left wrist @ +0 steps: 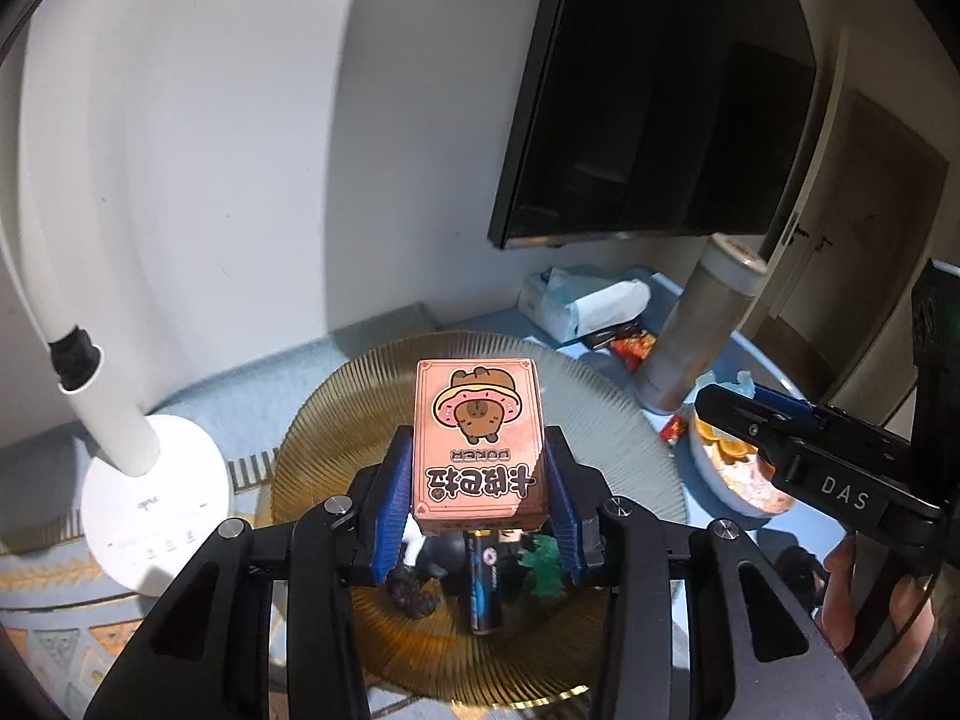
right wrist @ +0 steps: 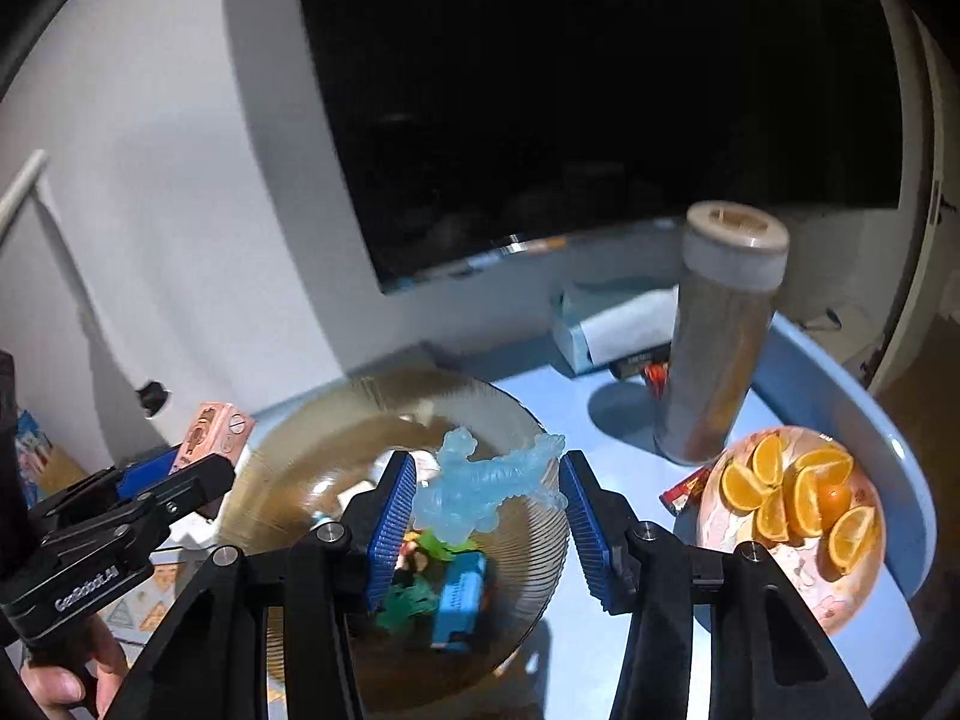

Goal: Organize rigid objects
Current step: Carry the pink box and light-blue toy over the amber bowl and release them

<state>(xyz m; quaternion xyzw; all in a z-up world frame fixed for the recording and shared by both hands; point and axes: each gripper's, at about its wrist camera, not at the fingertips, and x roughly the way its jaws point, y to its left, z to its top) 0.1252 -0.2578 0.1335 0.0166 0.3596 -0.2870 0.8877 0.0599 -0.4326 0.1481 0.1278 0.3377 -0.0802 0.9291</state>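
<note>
Left gripper (left wrist: 480, 480) clamped on pink poker card box (left wrist: 478, 432), angled down over ribbed glass plate (left wrist: 336, 396) holding battery (left wrist: 483, 588) and figurines. Right gripper (right wrist: 489, 507) clasping pale blue dragon figurine (right wrist: 480, 492), tilted likewise above same plate. Only right view shows orange wedges (right wrist: 792, 498) fully; only left shows white lamp (left wrist: 156, 498).

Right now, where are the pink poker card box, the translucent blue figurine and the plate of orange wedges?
pink poker card box (left wrist: 477, 438): left wrist view, printed face.
translucent blue figurine (right wrist: 480, 489): right wrist view, body.
plate of orange wedges (right wrist: 852, 606): right wrist view, bare rim.
</note>
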